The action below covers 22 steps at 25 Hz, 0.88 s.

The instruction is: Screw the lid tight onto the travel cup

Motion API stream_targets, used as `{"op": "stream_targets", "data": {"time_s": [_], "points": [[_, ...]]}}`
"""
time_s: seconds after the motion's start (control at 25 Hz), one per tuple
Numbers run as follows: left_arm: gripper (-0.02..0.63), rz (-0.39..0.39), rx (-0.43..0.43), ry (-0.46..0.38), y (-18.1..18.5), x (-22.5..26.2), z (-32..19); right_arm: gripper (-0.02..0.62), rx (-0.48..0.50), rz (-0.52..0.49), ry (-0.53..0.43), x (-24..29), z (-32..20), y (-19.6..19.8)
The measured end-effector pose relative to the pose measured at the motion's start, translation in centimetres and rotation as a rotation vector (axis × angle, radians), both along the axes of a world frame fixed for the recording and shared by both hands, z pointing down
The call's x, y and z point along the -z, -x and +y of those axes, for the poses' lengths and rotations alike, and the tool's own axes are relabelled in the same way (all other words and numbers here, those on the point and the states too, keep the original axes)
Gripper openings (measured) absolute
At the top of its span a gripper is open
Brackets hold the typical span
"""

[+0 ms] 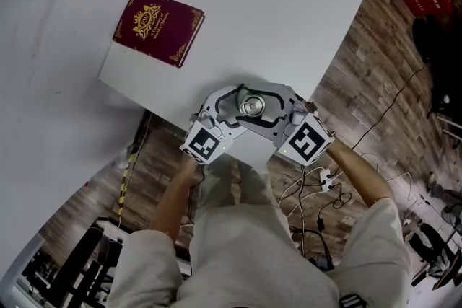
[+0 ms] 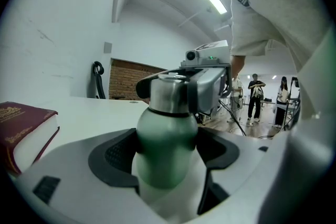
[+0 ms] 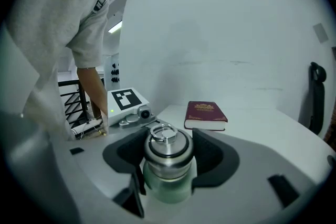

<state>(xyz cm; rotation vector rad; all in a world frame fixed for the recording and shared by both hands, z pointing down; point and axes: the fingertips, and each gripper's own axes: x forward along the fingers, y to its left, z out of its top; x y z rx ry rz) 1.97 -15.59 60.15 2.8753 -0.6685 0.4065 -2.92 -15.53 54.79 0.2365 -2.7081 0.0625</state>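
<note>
At the near edge of the white counter [image 1: 274, 18] the green travel cup [image 2: 167, 134] stands upright between both grippers. The left gripper [image 2: 165, 153] has its jaws clamped on the cup's body. The right gripper [image 3: 168, 153] comes in from the opposite side, its jaws closed round the steel lid [image 3: 167, 145], which sits on the cup's neck. Farther back, well apart, a maroon book [image 1: 159, 27] lies flat on the counter

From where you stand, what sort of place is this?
Probably an office or lab workroom: a plain white table, a wood-pattern floor strewn with loose cables, and people standing in an open hall beyond.
</note>
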Motion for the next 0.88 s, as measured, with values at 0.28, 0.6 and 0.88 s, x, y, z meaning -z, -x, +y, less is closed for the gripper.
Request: {"op": "stream_targets", "data": {"time_s": [0.28,0.6,0.88], "points": [[0.344,-0.002,0.0,-0.001,0.0,0.0,0.0,0.261,-0.163,-0.048,-0.013,0.2,-0.7,-0.2],[0.344,-0.001,0.001,-0.001,0.0,0.0,-0.1,0.261,-0.361,-0.067,-0.037,0.1,-1.3,-0.6],[0.344,-0.002,0.002,-0.003,0.1,-0.1,-0.1,0.261,-0.527,-0.086,-0.068,0.2,-1.9,-0.8]]}}
